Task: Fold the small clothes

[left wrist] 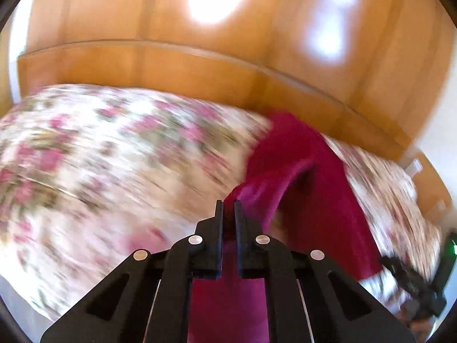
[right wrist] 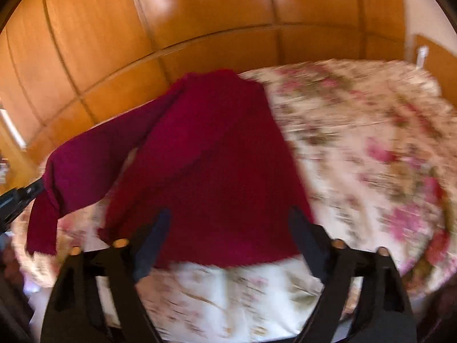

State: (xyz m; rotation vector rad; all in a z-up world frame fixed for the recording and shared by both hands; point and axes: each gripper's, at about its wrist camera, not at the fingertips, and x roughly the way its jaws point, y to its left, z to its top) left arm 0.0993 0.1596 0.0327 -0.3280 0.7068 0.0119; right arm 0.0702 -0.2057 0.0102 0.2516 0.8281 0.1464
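We have the left gripper [left wrist: 228, 204] pinched on a sleeve of the crimson garment [right wrist: 217, 154], lifted to carry it across the body spread on the floral bed [right wrist: 371, 148]; our right gripper [right wrist: 228, 223], fingers apart, hovers at the hem nearest us, holding nothing

I see a matt, soft crimson cloth top [right wrist: 217, 154], knit-like as far as the blur lets me tell. My left gripper [left wrist: 229, 208] is matt black plastic with shiny metal pins. At 12 o'clock, a glossy smooth wood wall [right wrist: 177, 8] reflects light. The floral bedspread [left wrist: 100, 148] is matt cloth.
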